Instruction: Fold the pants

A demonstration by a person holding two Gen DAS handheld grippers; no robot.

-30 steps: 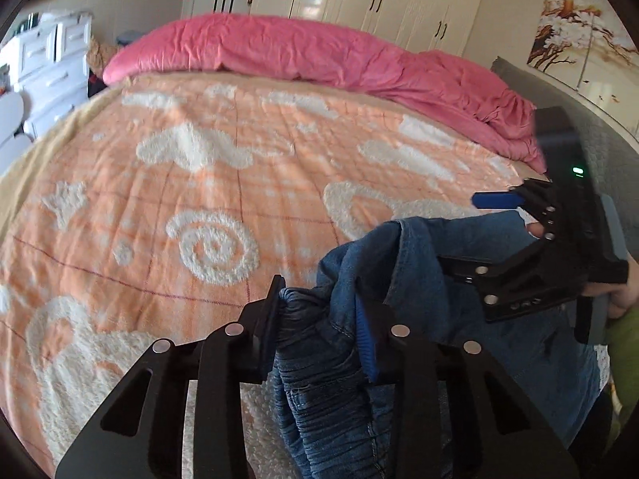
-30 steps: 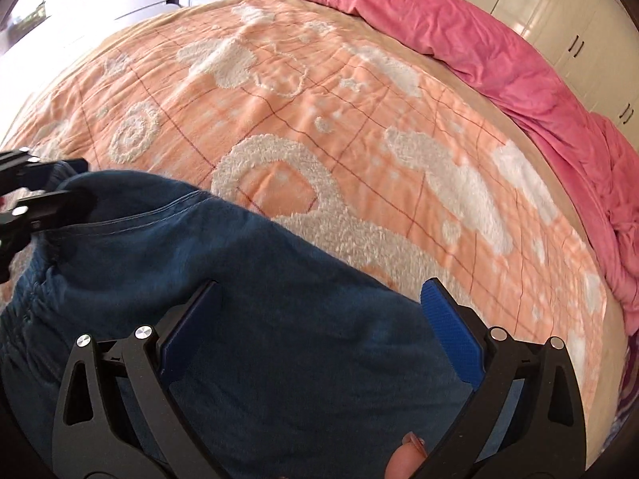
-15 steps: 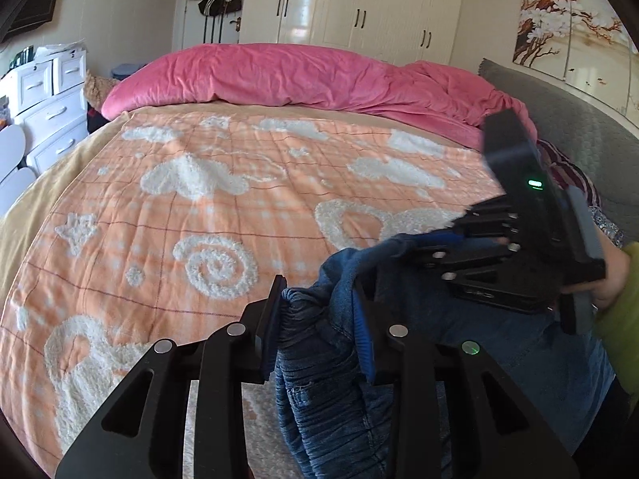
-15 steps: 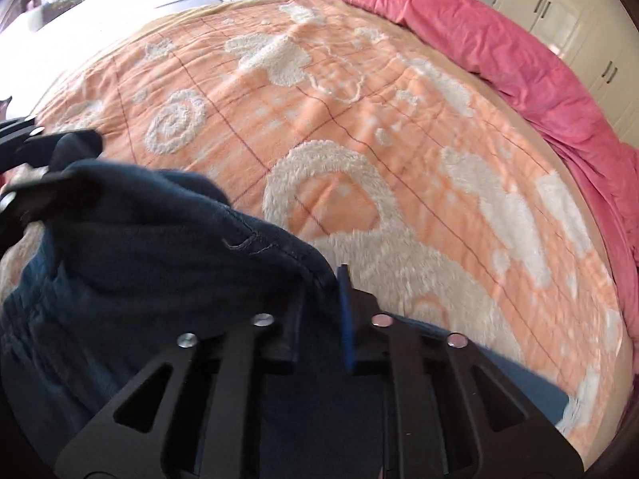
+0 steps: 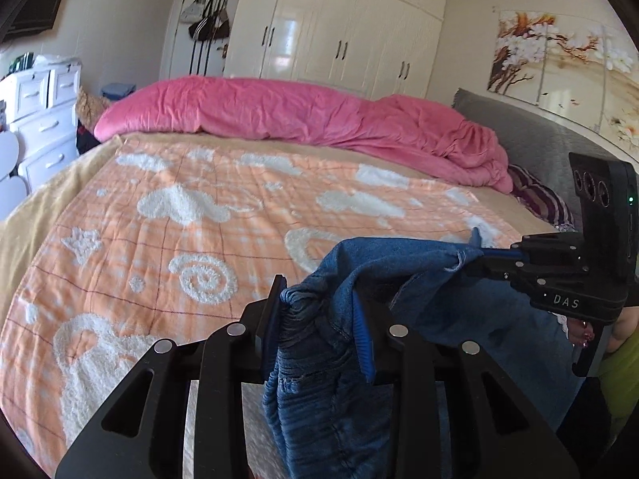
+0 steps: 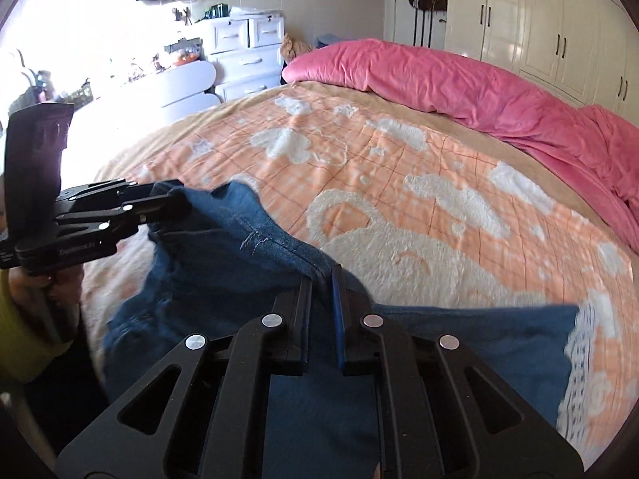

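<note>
Blue denim pants (image 5: 399, 279) hang between my two grippers above the near edge of the bed. My left gripper (image 5: 319, 311) is shut on a bunched, gathered end of the pants. My right gripper (image 6: 322, 279) is shut on a thin seam edge of the pants (image 6: 247, 255). In the left wrist view the right gripper (image 5: 479, 253) pinches the cloth at the right. In the right wrist view the left gripper (image 6: 159, 211) grips it at the left. The rest of the pants droops below, partly hidden by the gripper bodies.
The bed has an orange blanket with white fluffy patterns (image 5: 199, 219). A rolled pink duvet (image 5: 299, 115) lies along the far side. White drawers (image 6: 247, 56) stand left, wardrobes (image 5: 339, 32) behind, a grey headboard (image 5: 519, 139) at right.
My right gripper closed on the pants' edge. Both grippers rose and tilted up, lifting the pants off the blanket and stretching the cloth between them.
</note>
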